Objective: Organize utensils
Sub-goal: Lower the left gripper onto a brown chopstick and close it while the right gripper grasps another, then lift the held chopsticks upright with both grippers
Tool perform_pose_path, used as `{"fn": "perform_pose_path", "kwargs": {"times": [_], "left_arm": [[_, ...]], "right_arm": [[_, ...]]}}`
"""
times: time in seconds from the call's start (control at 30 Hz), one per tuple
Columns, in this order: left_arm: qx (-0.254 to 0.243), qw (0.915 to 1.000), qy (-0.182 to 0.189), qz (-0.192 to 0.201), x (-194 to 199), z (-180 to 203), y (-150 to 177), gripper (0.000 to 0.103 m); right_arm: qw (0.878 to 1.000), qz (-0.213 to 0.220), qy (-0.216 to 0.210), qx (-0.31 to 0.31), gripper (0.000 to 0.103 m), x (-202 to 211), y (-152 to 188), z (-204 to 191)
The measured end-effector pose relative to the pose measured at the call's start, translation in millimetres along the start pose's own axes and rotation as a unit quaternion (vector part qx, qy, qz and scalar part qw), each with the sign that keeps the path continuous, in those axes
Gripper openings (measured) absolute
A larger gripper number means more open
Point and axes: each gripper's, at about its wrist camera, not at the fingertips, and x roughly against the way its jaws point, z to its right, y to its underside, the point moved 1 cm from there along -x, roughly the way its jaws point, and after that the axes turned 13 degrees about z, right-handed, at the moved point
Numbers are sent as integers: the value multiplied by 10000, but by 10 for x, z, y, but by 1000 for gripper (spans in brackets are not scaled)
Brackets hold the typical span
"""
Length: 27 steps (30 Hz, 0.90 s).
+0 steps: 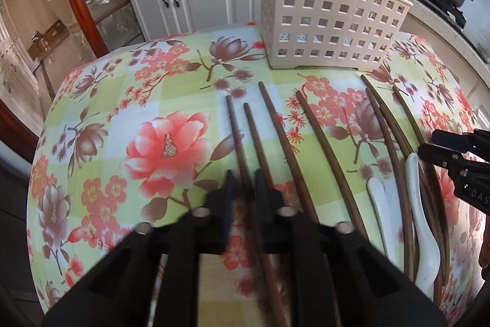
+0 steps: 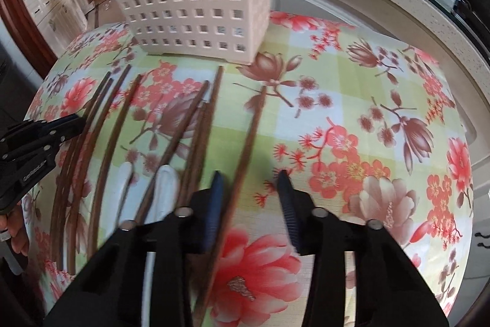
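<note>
- Brown wooden chopsticks [image 1: 277, 124] are being kept in a loose row on the flowered bench [image 1: 171, 75], before the perforated cream holder [image 1: 330, 5].
- One chopstick [image 1: 249, 143] is being clenched by the left tongs [image 1: 245, 183].
- The right tongs [image 2: 251, 183] are being held released above another chopstick [image 2: 248, 149].
- White spoons [image 1: 422, 219] are lying among the chopsticks.

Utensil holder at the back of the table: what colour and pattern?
Cream plastic utensil holder with a grid of square holes; clearest in the left wrist view.
</note>
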Motion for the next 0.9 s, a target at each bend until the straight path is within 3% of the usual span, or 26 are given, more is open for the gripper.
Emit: {"fn": "perform_pose_path", "kwargs": {"times": [0.13, 0.33, 0.6, 0.9], "left_arm": [[42, 9999, 129, -94, -15, -32, -22, 7], [146, 9995, 252, -97, 67, -121, 25, 6], [342, 9978, 389, 404, 502, -278, 19, 6], [369, 9903, 560, 1219, 1192, -408, -121, 6]], "right_arm": [[9999, -86, -69, -24, 17, -12, -22, -38], [9995, -120, -188, -227, 12, 30, 14, -5], [9993, 212, -218, -216, 12, 372, -8, 5], [9963, 812, -251, -117, 12, 1055, -186, 33]]}}
